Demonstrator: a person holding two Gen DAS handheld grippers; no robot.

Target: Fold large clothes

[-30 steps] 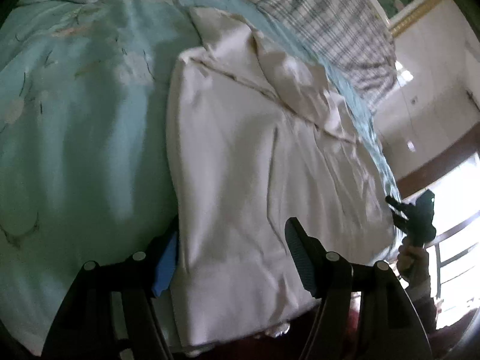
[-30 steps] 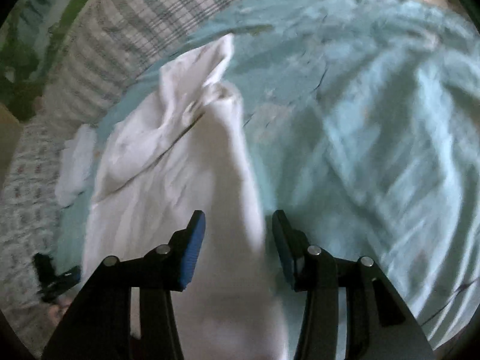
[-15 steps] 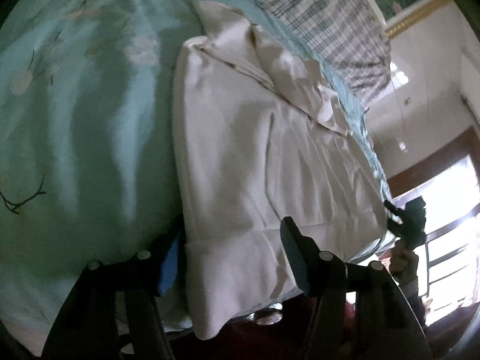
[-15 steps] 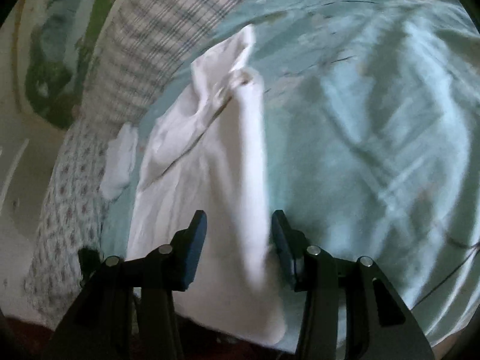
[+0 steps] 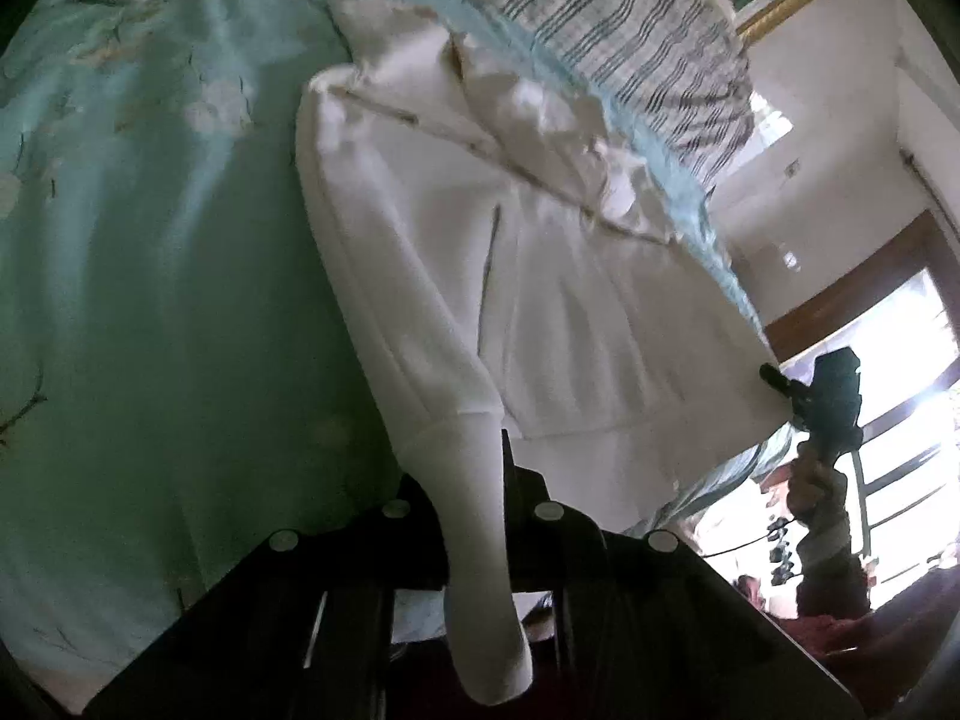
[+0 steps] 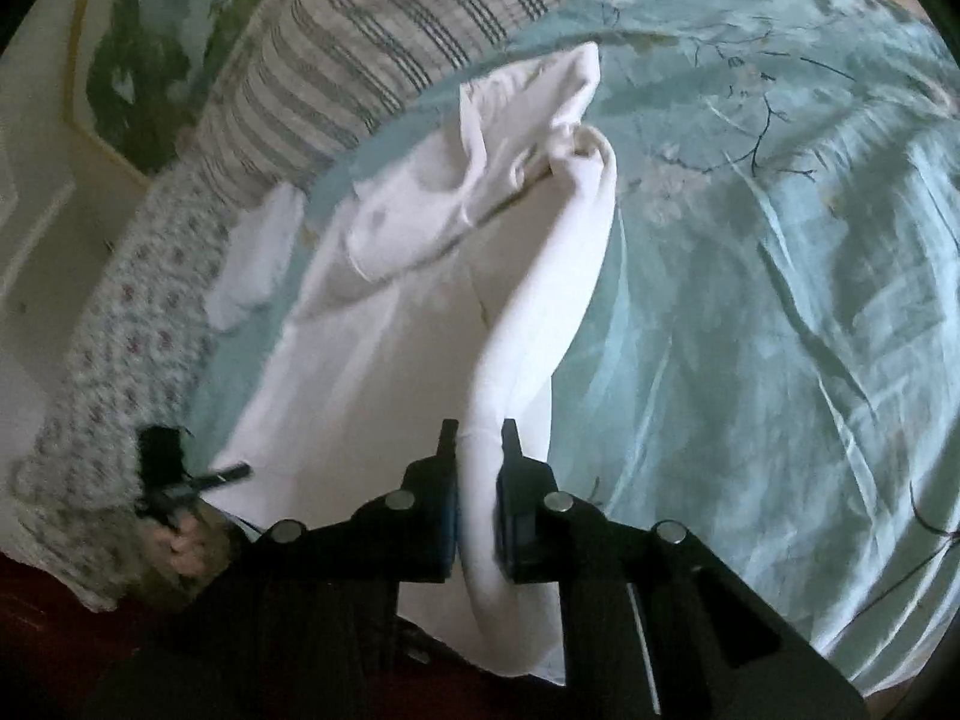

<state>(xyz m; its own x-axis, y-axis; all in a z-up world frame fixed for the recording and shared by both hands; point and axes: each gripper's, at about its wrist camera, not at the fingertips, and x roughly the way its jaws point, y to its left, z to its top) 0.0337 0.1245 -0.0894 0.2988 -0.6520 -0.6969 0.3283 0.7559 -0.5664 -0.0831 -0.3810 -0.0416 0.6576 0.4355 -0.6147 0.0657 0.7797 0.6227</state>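
Note:
A large white garment [image 5: 540,300] lies spread on a teal floral bed sheet [image 5: 150,300]. My left gripper [image 5: 462,462] is closing on the garment's near left corner, and a bunched fold hangs down between its pressed fingers. In the right wrist view the garment [image 6: 420,330] runs away toward the pillows. My right gripper [image 6: 479,429] is closing on the near right edge, with a thick fold pinched between its pads. Each view shows the other gripper at the hem: the right gripper [image 5: 780,381] and the left gripper [image 6: 231,472].
A plaid pillow or blanket [image 5: 600,18] lies at the head of the bed. A floral cover [image 6: 108,360] and a small white cloth [image 6: 258,264] lie beside the garment. A bright window [image 5: 900,420] and a person's hand [image 5: 816,480] are at the right.
Both grippers went from open around the garment's bottom corners to pinched on the fabric. The held corners now rise off the sheet, and the cloth pulls taut between them.

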